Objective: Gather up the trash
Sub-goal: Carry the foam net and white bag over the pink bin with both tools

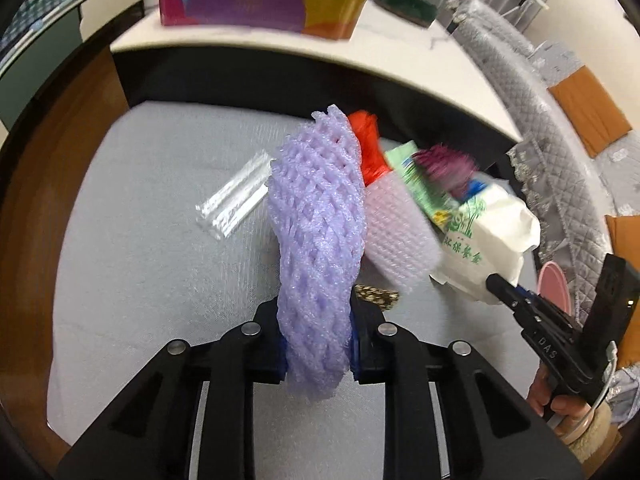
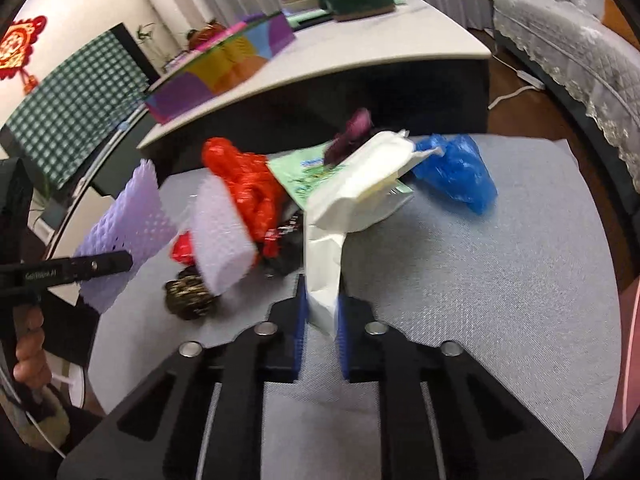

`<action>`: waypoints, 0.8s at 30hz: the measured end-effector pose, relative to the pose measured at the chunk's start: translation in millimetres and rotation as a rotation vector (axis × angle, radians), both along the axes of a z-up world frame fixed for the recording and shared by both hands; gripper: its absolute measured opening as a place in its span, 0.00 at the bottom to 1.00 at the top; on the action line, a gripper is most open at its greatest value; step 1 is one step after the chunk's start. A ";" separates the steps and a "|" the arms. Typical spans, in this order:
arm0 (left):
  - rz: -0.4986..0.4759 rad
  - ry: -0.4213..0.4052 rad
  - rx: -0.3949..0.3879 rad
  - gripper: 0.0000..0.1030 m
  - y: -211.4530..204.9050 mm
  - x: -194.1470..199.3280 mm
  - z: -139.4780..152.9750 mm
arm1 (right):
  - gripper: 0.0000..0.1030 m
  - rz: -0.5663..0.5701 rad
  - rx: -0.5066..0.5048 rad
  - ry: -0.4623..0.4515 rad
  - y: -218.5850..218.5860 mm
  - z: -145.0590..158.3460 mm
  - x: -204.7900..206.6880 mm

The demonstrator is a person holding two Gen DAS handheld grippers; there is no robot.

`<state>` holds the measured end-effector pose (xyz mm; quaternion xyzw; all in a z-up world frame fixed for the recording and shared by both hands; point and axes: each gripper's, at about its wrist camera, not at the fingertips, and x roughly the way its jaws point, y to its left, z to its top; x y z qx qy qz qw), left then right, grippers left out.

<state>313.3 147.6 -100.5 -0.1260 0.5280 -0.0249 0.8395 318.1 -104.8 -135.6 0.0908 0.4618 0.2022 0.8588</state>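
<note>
The left gripper [image 1: 318,344] is clamped on a lilac foam fruit net [image 1: 316,220], whose long axis runs up the middle of the left wrist view, away from the jaws. The right gripper [image 2: 322,316] pinches the hanging edge of a white paper takeaway box [image 2: 360,184], which stands above its jaws at frame centre. The remaining trash lies just beyond both on the grey mat [image 2: 500,288]: a red plastic bag [image 2: 244,184] at upper centre, a blue plastic bag [image 2: 456,168] at upper right, nearer the right gripper, and a clear wrapper [image 1: 234,200] at centre left, nearer the left.
</note>
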 end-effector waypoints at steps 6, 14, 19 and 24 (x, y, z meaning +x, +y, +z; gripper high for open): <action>-0.025 -0.057 -0.011 0.20 -0.4 -12.3 18.8 | 0.08 0.026 -0.007 -0.028 -2.6 19.3 -18.0; -0.083 -0.109 -0.075 0.20 -27.3 -38.3 44.0 | 0.08 0.045 -0.047 -0.128 -17.7 74.5 -60.4; -0.167 -0.184 -0.120 0.20 -60.2 -68.0 72.3 | 0.08 0.018 -0.060 -0.200 -42.7 112.6 -94.6; -0.215 -0.213 -0.121 0.20 -95.0 -90.4 86.4 | 0.08 -0.047 -0.118 -0.236 -78.3 131.4 -124.5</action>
